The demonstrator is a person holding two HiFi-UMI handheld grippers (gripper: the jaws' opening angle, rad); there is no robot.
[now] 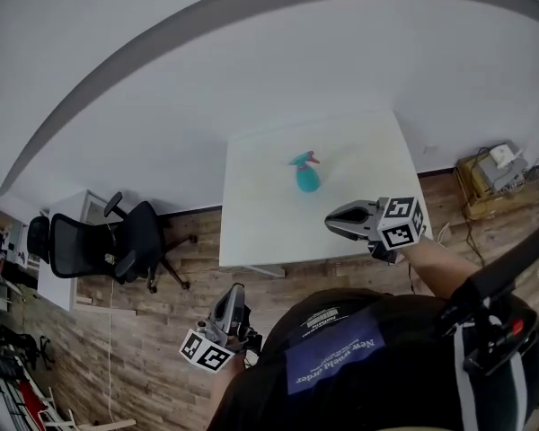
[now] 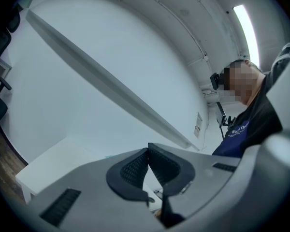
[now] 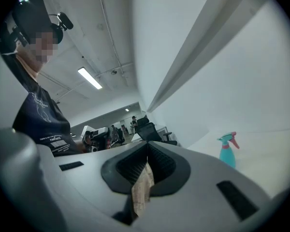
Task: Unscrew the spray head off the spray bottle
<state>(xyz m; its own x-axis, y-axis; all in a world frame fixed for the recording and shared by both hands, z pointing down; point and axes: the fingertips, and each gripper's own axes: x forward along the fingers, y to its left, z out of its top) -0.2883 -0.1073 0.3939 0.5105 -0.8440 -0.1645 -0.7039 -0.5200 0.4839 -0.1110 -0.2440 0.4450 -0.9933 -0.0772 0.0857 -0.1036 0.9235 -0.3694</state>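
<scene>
Head view. A white tabletop (image 1: 260, 232) is seen from above, set against a pale wall. One teal spray bottle (image 1: 306, 176) is stood upright on it, toward the far middle, with the spray head (image 1: 304, 159), teal with a pink trigger, seated on its neck. The right claw (image 1: 329, 221) is held over the near right part of the tabletop, tips toward the bottle and well apart from it. The left claw (image 1: 235, 289) is held lower, off the tabletop's near edge, over the wood-plank floor (image 1: 162, 330). A black office chair (image 1: 117, 241) is placed left of the tabletop. A box of oddments (image 1: 490, 182) is set on the floor at the right.

Left gripper view. The left claw (image 2: 148, 150) is closed, its ribbed pads (image 2: 134, 168) met at the tips, with nothing held. Part of the tabletop (image 2: 53, 163) is shown beyond it, at lower left. A person's dark shirt (image 2: 246, 124) is seen at the right, and a ceiling light strip (image 2: 246, 25) above.

Right gripper view. The right claw (image 3: 148, 146) is closed and empty. The spray bottle (image 3: 227, 154) is seen upright on the tabletop (image 3: 266, 158) to the right, apart from the claw, with the spray head (image 3: 230, 139) in place. An office chair (image 3: 152, 132) is shown in the background, under a ceiling light (image 3: 89, 78).
</scene>
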